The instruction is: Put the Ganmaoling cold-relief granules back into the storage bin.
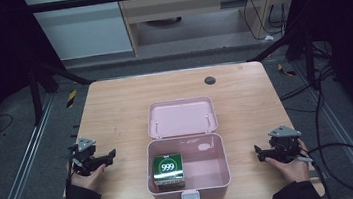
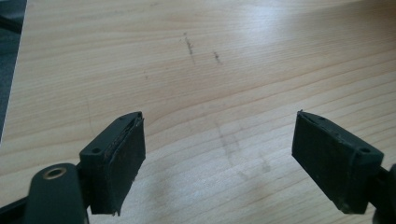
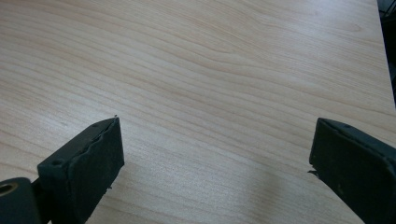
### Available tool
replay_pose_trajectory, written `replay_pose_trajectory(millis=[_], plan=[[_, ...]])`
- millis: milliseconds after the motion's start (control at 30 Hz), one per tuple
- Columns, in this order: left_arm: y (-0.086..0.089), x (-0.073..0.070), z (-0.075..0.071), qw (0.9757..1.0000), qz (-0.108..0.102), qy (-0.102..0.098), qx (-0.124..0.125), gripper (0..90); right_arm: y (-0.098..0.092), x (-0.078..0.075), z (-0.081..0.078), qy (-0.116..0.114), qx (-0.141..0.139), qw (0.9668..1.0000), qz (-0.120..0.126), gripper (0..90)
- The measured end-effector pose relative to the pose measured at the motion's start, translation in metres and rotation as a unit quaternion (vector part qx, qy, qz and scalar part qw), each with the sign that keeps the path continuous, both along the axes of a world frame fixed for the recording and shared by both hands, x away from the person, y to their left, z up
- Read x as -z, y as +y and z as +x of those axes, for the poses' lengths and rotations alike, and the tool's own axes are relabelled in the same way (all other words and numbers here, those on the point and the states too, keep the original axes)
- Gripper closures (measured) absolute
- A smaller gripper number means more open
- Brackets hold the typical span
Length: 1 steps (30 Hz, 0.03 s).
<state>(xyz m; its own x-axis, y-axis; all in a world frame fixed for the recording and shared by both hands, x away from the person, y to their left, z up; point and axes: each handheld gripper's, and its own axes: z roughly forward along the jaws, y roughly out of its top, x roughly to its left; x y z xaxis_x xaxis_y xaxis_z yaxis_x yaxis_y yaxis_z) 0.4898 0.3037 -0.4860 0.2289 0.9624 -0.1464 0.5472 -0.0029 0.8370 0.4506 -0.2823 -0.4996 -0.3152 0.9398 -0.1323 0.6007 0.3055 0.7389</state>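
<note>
Both grippers, left [image 1: 112, 154] and right [image 1: 258, 151], are held open, empty; the light, stiff "999" carton [image 1: 168, 171] in the pink box [image 1: 222, 167] is best taken across opposite sides.

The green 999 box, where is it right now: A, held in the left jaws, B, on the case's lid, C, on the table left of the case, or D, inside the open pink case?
D: the green 999 box stands in the left part of the open pink case, away from both grippers.

The left gripper [image 2: 219, 161] holds its jaws apart over the bare, faintly scuffed wooden table [image 2: 201, 70].
</note>
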Motion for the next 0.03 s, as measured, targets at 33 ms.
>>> replay_pose_trajectory(millis=[33], plan=[[0.0011, 0.0013, 0.0003, 1.0000, 0.003, 0.000, -0.003, 16.2, -0.0003, -0.0002, -0.0001, 0.000, 0.001, 1.0000, 0.001, 3.3]])
